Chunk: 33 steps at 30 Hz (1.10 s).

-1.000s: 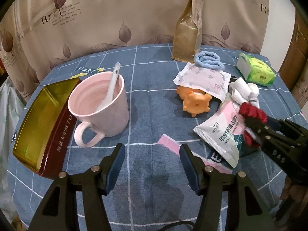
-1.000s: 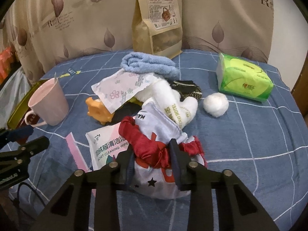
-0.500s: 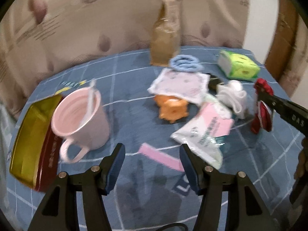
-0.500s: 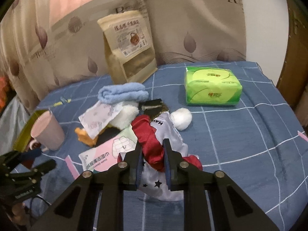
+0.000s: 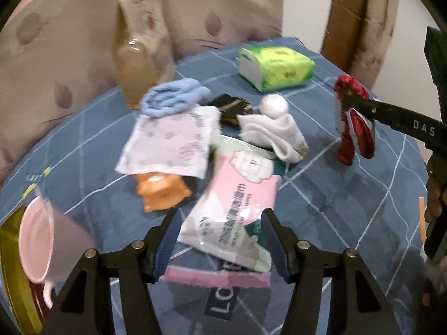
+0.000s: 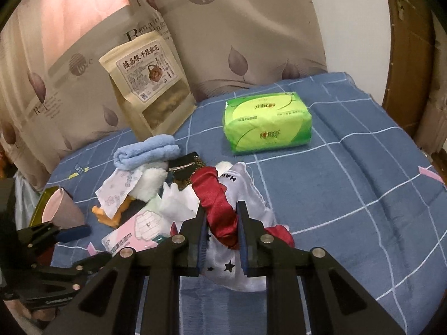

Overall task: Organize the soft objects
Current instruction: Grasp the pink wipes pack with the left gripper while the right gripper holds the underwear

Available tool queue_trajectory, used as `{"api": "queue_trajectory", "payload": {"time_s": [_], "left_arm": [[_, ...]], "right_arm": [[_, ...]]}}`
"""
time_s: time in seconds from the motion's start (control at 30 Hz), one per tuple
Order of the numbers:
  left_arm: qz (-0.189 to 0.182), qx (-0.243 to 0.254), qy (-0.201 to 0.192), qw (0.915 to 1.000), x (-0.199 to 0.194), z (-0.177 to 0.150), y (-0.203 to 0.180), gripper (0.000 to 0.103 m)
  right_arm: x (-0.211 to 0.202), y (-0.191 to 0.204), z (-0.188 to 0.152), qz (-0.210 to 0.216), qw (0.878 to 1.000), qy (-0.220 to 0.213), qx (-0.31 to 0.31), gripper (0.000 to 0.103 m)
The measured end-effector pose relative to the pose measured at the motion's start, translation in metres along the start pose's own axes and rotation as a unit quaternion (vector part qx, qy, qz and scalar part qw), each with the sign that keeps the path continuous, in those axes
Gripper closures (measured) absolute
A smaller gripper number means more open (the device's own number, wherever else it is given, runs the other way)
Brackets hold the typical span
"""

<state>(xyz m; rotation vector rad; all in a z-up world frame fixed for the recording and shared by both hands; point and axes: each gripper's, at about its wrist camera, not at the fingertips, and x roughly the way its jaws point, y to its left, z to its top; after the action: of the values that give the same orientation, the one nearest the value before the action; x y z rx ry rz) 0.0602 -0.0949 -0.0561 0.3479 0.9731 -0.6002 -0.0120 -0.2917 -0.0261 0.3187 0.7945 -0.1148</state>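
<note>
My right gripper (image 6: 221, 217) is shut on a red satin scrunchie (image 6: 216, 195). In the left wrist view it holds the scrunchie (image 5: 353, 128) in the air at the right, above the blue checked cloth. A white star-printed cloth (image 6: 248, 195) shows around the scrunchie; I cannot tell whether it hangs with it. My left gripper (image 5: 222, 240) is open, its fingers on either side of the near end of a pink-and-white wipes pack (image 5: 237, 206), not pressing it. Beyond lie a white sock (image 5: 276, 134), a white ball (image 5: 273, 106), a blue towel (image 5: 173, 97) and a floral packet (image 5: 170, 142).
An orange toy (image 5: 162, 189) pokes out from under the floral packet. A green tissue pack (image 6: 266, 120) sits at the back right and a brown snack bag (image 6: 151, 83) leans on the curtain. A pink mug (image 5: 36, 240) and a gold tin (image 5: 11, 279) stand at the left.
My right gripper closed on the red scrunchie and lifted it off the pile. My left gripper swung right, from in front of the mug to the wipes pack, still open.
</note>
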Motion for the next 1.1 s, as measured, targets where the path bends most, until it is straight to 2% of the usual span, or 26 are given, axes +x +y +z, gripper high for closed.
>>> {"api": "queue_trajectory", "payload": {"time_s": [0.07,0.13,0.47,0.67,0.8,1.1], "left_arm": [[-0.016,0.011,0.013,0.9997,0.008,0.005,-0.002,0.033],[-0.039,0.019,0.026,0.9987,0.016,0.010,-0.004,0.031],[-0.044,0.057,0.078,0.9944,0.058,0.033,-0.016,0.030],[-0.034,0.085,0.100,0.9907,0.084,0.035,-0.028,0.024],[-0.047,0.075,0.098,0.9913,0.093,0.034,-0.024,0.023],[-0.055,0.085,0.091,0.9907,0.090,0.029,-0.025,0.023]], "right_arm": [[0.003,0.000,-0.001,0.005,1.000,0.004,0.001,0.086],[0.006,-0.001,-0.002,0.010,1.000,0.010,0.003,0.086],[0.011,-0.005,-0.005,0.018,1.000,0.018,0.010,0.085],[0.014,-0.005,-0.005,0.018,1.000,0.023,0.011,0.085],[0.015,-0.004,-0.006,0.019,0.999,0.026,0.010,0.084],[0.014,-0.002,-0.006,0.020,0.999,0.024,0.007,0.083]]}}
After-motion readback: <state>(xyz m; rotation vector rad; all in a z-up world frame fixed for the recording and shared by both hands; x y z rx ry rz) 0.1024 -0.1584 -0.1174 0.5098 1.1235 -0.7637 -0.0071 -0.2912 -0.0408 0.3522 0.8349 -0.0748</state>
